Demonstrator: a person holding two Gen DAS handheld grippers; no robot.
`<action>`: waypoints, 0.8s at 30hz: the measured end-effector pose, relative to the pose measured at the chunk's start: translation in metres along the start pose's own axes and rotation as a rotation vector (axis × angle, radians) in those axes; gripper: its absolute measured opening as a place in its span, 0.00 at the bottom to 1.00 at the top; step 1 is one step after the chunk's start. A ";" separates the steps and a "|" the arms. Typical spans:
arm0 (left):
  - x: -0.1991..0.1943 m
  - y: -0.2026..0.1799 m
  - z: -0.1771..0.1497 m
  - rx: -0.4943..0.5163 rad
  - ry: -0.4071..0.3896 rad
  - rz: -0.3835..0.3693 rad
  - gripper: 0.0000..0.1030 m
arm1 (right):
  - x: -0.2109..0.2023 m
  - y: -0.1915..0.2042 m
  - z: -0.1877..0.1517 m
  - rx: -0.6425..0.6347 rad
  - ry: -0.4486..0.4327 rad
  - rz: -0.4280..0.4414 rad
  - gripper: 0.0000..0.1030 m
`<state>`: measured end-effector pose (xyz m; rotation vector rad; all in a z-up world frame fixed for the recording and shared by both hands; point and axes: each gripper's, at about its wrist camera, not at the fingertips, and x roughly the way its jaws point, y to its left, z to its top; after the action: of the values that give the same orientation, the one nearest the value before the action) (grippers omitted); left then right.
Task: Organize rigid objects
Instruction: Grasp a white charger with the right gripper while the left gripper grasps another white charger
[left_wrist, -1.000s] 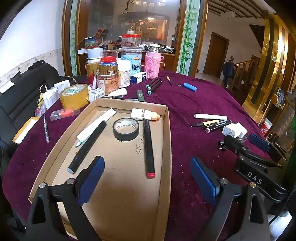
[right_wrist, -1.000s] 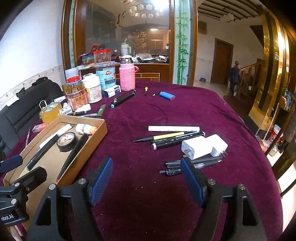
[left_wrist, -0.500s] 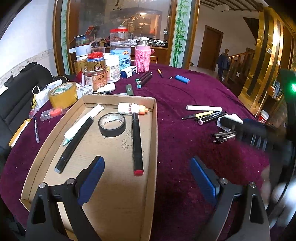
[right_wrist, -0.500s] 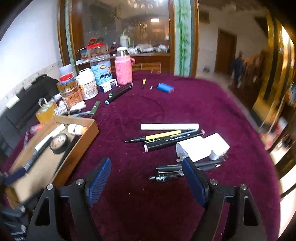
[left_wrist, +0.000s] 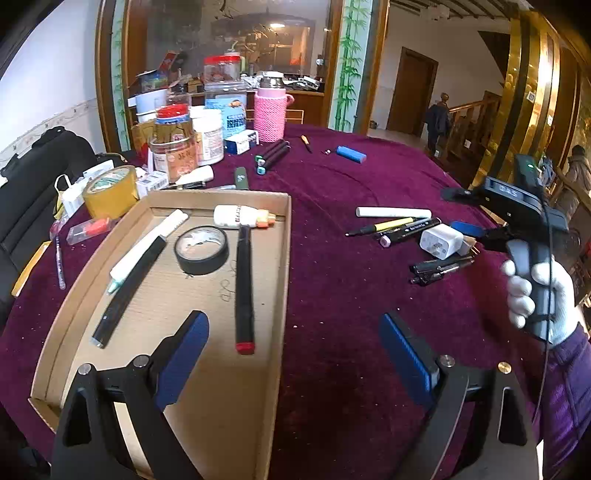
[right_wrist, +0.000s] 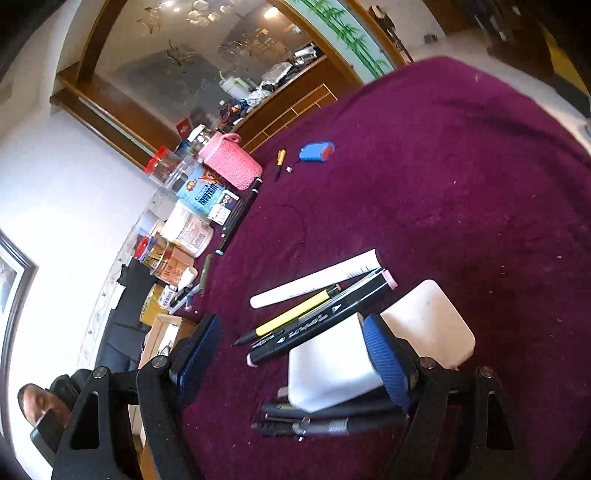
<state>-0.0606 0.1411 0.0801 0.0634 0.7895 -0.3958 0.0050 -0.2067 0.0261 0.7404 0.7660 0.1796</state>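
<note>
1. A white charger block (right_wrist: 328, 369) lies on the purple surface (right_wrist: 461, 177), between the two blue pads of the right tool (right_wrist: 295, 354); whether either pad touches it is unclear.
2. Just beyond it a black marker (right_wrist: 325, 321) with pink end caps, a yellow pen (right_wrist: 295, 314) and a white tube (right_wrist: 314, 284) lie side by side, their long axes parallel and running crosswise to the tool's line of sight.
3. On the near side of the charger, two dark pens (right_wrist: 325, 424) lie along the same direction, one partly under the block.
4. A second white block (right_wrist: 432, 325) sits touching the first, outside the right-hand pad.
5. The right tool's jaws stand wide and have just been opening, gripping nothing; a white-gloved hand (left_wrist: 535, 295) holds its handle.
6. The left tool (left_wrist: 295, 354) hangs wide open and empty above the right-hand wall of a cardboard tray (left_wrist: 284, 258).
7. In the tray, a red-tipped black marker (left_wrist: 244, 288) lies lengthwise, red end nearest the camera, beside a black tape roll (left_wrist: 201, 249).
</note>
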 end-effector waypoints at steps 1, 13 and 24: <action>0.001 -0.001 0.000 0.000 0.004 -0.002 0.90 | 0.004 -0.001 0.001 0.002 0.006 0.006 0.80; 0.022 -0.013 0.002 -0.011 0.072 -0.080 0.90 | 0.018 0.066 -0.037 -0.180 0.303 0.572 0.83; 0.046 -0.039 0.014 -0.008 0.137 -0.088 0.91 | 0.014 0.023 -0.019 0.004 0.160 0.413 0.83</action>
<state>-0.0364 0.0875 0.0617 0.0486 0.9313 -0.4755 0.0044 -0.1739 0.0245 0.8899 0.7576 0.6166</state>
